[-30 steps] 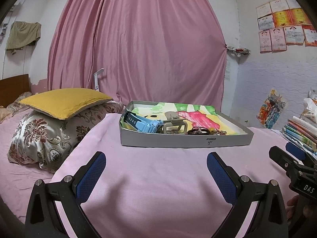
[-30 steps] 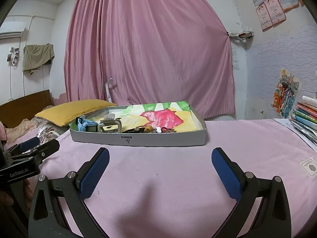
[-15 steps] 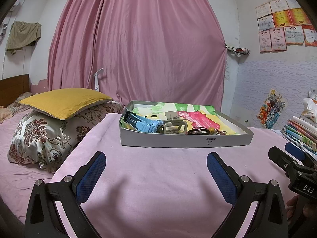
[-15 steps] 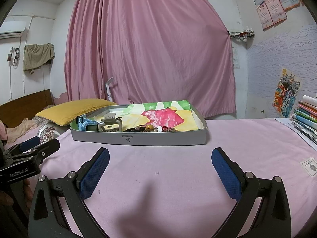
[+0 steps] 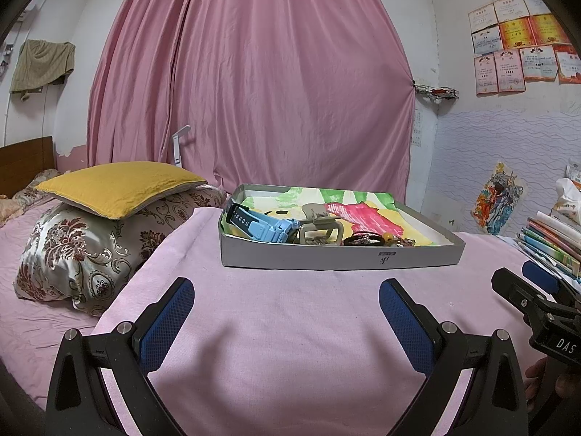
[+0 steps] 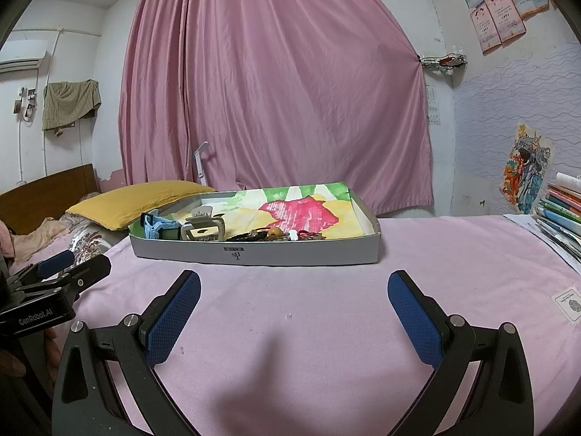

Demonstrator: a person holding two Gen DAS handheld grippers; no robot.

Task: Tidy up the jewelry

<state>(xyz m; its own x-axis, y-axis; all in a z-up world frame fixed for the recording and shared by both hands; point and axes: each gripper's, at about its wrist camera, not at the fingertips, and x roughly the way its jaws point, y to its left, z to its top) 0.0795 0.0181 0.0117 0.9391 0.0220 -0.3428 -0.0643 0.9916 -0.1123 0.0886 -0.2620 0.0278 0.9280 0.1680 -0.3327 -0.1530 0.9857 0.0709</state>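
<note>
A: Left side first. What is logged?

B: Yellow cushion (image 5: 116, 187) stacked on a floral pillow (image 5: 83, 250), off the left edge of the pink bedsheet (image 5: 290, 309). Left gripper (image 5: 287, 296) low over the sheet, blue pads spread wide, nothing between them.

A: And the jewelry?

B: All inside the shallow grey cardboard tray (image 5: 337, 256), which sits on the sheet ahead of both tongs and apart from them. In the left wrist view, along the tray's near wall from left to right: blue watch (image 5: 265, 227), beige hair claw clip (image 5: 319, 227), dark bracelet (image 5: 363, 240), then small beads and trinkets (image 5: 395, 240) too small to identify. A painted paper liner (image 5: 363, 210) in green, yellow and pink covers the tray floor.

A: Right gripper?

B: Right gripper (image 6: 294, 296) also low over the sheet, pads wide apart, holding nothing. The tray (image 6: 308, 254) lies straight ahead of it, the clip (image 6: 203, 229) and watch (image 6: 158, 227) toward its left end. Each tool shows at the edge of the other's view.

A: Far right?

B: Stack of books (image 5: 548, 239) at the right edge of the bed; pink curtain (image 5: 254, 83) behind everything.
</note>
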